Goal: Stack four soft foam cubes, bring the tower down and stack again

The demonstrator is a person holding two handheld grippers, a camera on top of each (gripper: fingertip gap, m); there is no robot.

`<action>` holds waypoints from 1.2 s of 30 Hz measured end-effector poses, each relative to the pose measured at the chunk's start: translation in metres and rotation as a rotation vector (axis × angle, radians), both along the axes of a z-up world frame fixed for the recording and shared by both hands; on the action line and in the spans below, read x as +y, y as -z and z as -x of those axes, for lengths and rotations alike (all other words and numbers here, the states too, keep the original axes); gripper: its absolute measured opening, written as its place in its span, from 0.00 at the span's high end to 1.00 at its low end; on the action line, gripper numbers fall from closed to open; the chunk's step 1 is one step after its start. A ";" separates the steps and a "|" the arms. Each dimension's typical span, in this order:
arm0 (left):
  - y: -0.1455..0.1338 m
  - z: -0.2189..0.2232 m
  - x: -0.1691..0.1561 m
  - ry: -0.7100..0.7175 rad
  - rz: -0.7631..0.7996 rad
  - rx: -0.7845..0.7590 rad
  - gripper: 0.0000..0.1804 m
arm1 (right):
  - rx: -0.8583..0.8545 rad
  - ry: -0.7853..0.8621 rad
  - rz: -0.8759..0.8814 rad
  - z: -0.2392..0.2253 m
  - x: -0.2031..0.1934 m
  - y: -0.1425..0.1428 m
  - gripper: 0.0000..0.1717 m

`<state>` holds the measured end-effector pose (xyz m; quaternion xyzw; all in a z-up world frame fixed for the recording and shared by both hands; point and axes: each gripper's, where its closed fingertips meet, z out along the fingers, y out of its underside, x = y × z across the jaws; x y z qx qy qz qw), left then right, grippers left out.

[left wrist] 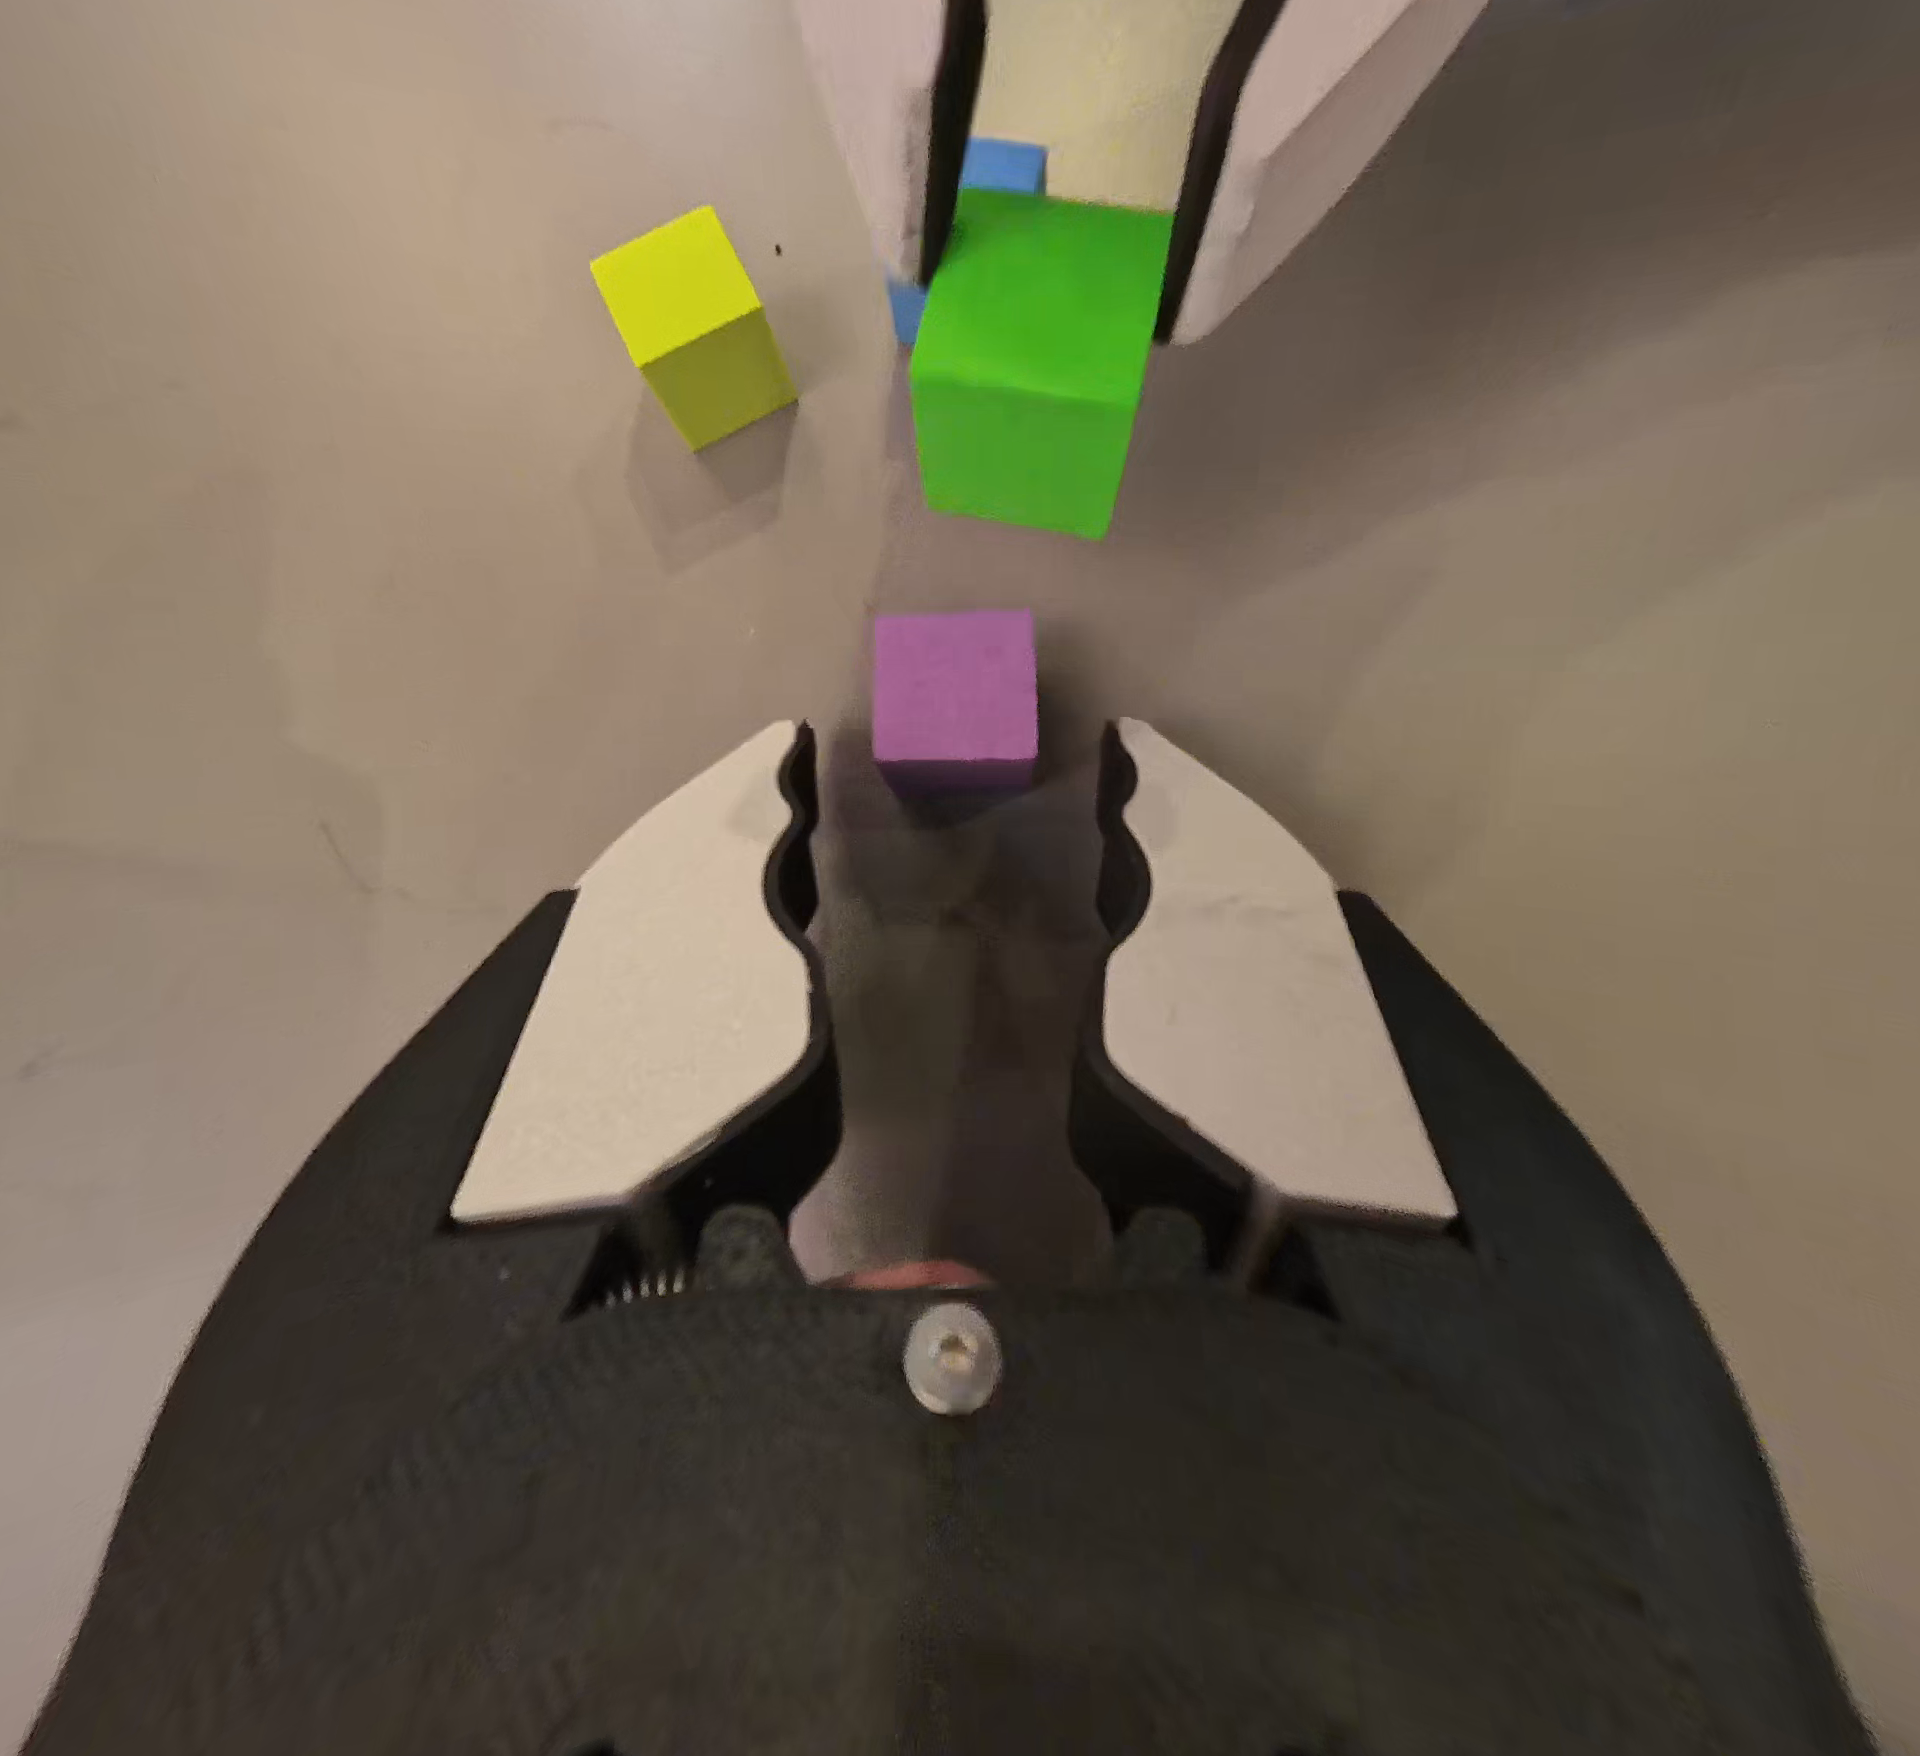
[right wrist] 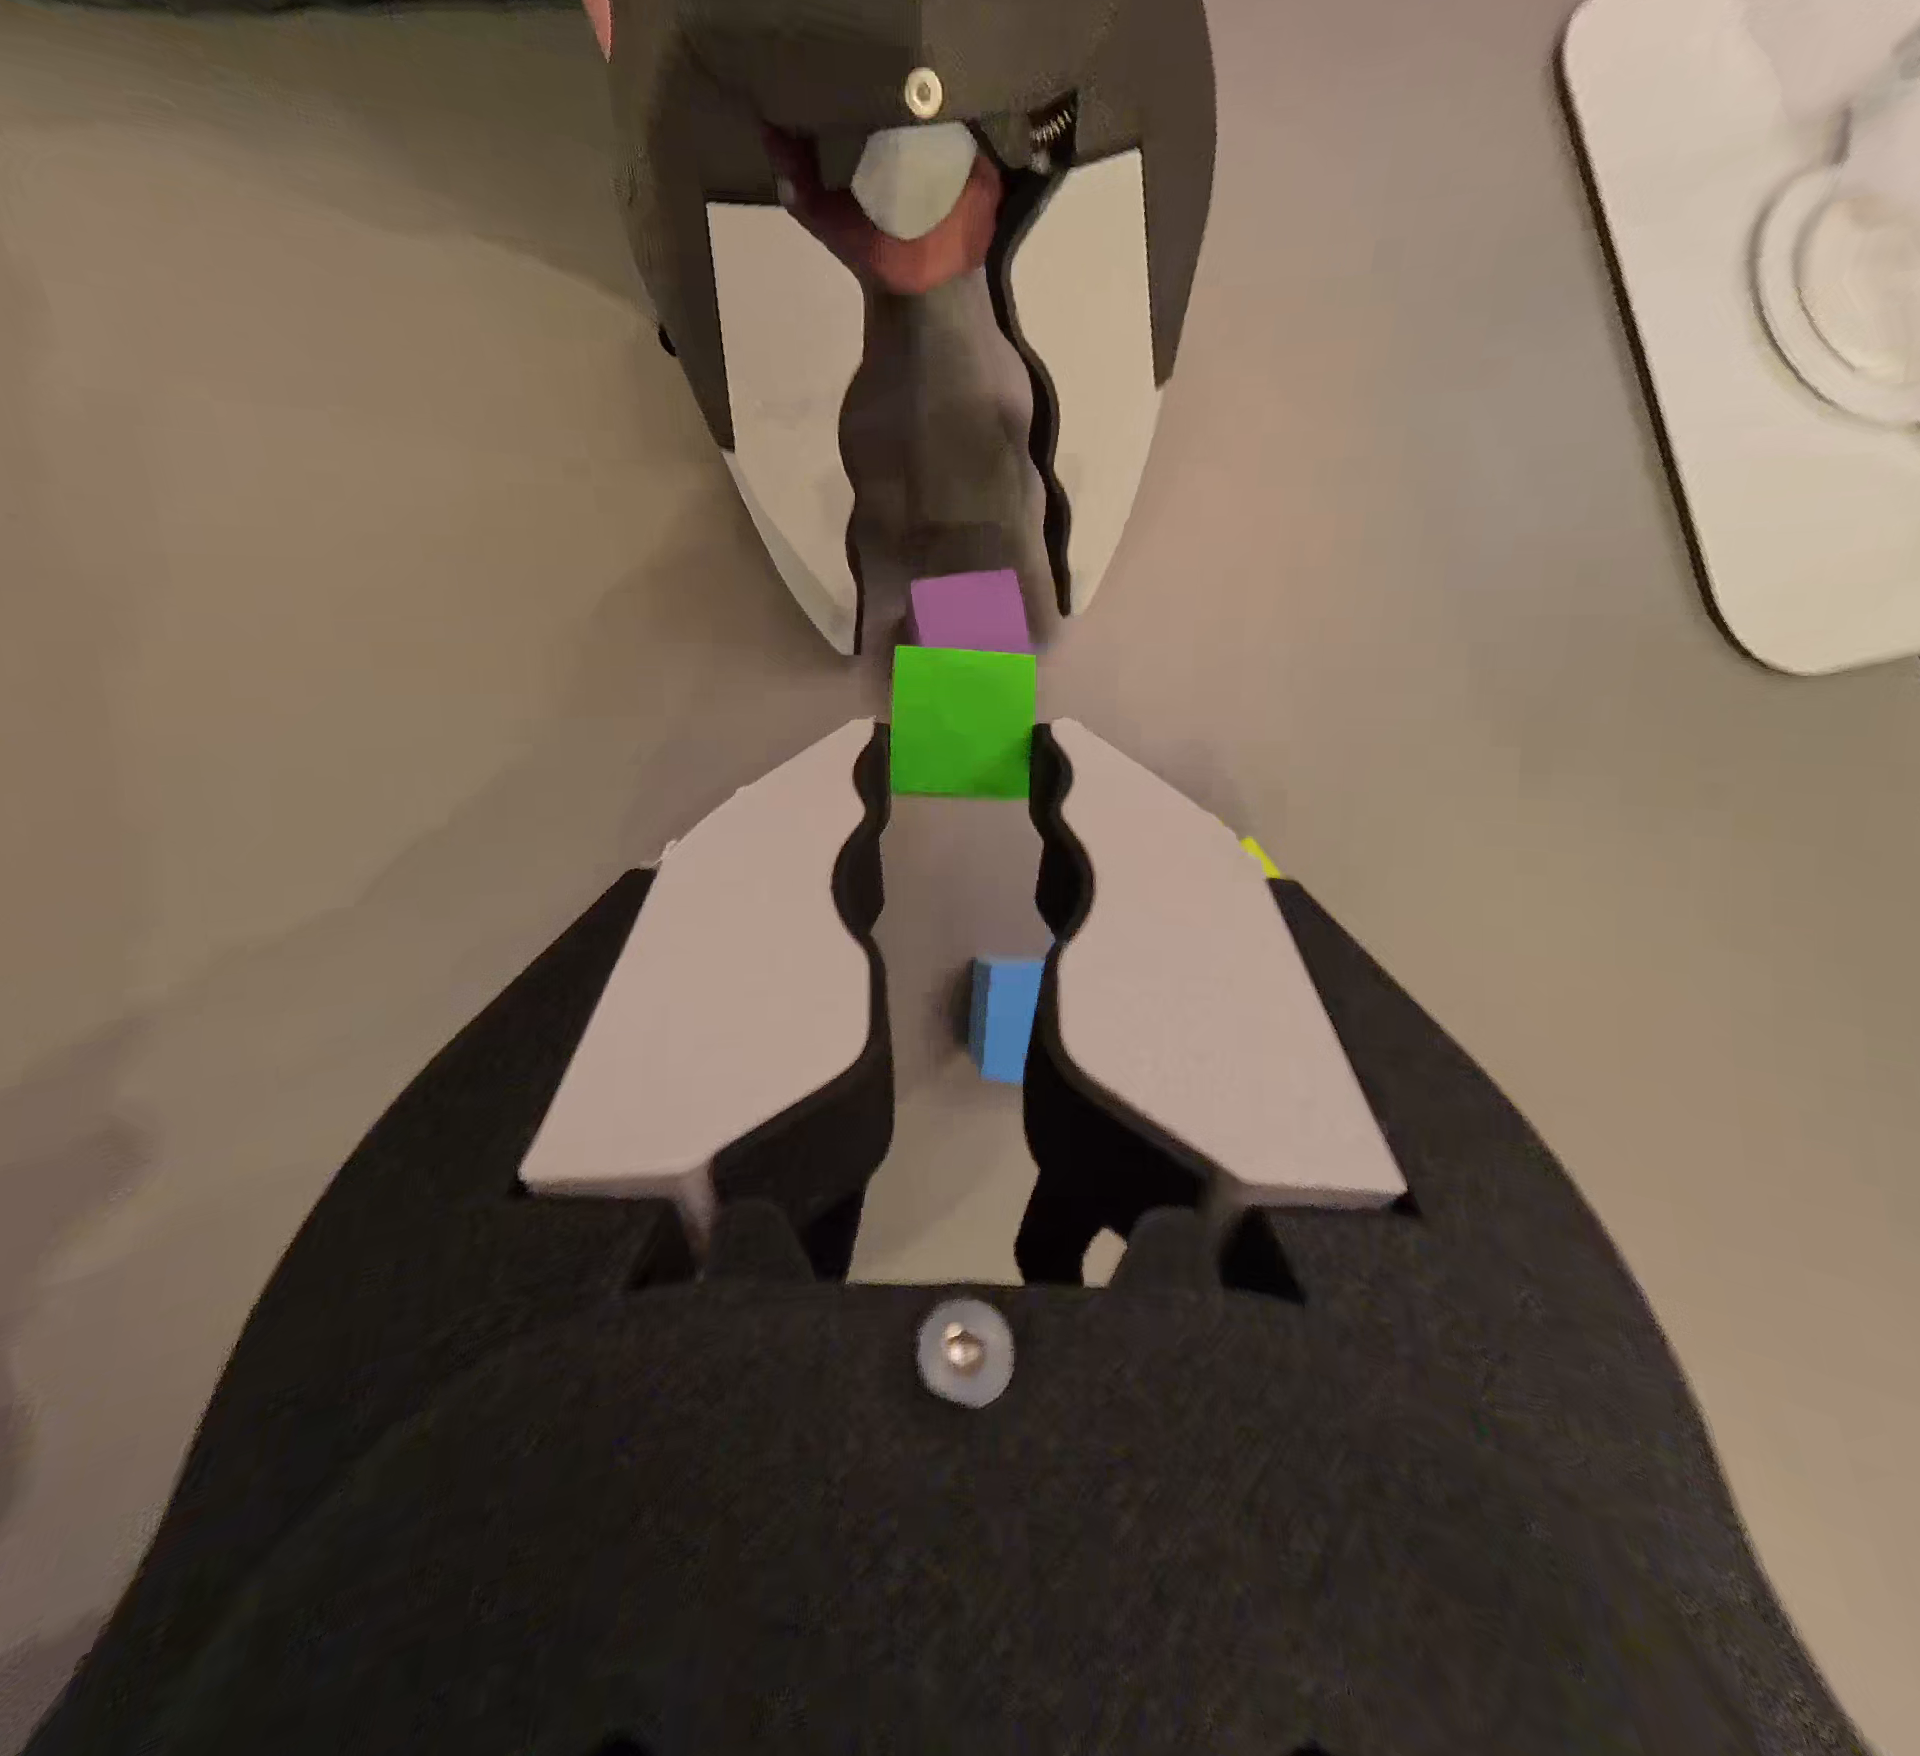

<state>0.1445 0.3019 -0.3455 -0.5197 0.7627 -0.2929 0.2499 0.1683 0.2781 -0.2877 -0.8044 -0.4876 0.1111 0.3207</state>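
My right gripper (right wrist: 961, 756) is shut on a green foam cube (right wrist: 963, 722) and holds it above the table; the left wrist view shows that cube (left wrist: 1029, 356) lifted between the right gripper's fingertips (left wrist: 1049, 283). My left gripper (left wrist: 956, 750) is open, with a purple cube (left wrist: 954, 686) on the table just past its fingertips, untouched. The purple cube (right wrist: 968, 610) also shows at the left gripper's (right wrist: 961, 626) tips in the right wrist view. A yellow cube (left wrist: 691, 324) lies to the left. A blue cube (right wrist: 1006, 1015) lies on the table below the right gripper, partly hidden (left wrist: 1003, 166).
The grey table (left wrist: 312, 563) bears everything. A white coaster (right wrist: 1683, 272) with a clear glass (right wrist: 1849, 252) stands at the right in the right wrist view. A sliver of the yellow cube (right wrist: 1259, 856) peeks past the right finger.
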 end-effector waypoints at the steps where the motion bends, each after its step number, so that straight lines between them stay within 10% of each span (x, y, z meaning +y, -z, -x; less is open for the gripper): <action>1: 0.002 0.000 0.000 0.000 -0.006 0.009 0.73 | -0.012 -0.024 0.002 0.003 0.004 0.002 0.85; 9: 0.004 -0.001 -0.002 0.023 0.024 0.032 0.84 | -0.074 -0.190 0.027 0.025 0.017 0.014 0.85; 36: 0.004 -0.001 -0.004 0.034 0.045 0.043 0.77 | -0.086 -0.227 0.049 0.024 0.021 0.019 0.85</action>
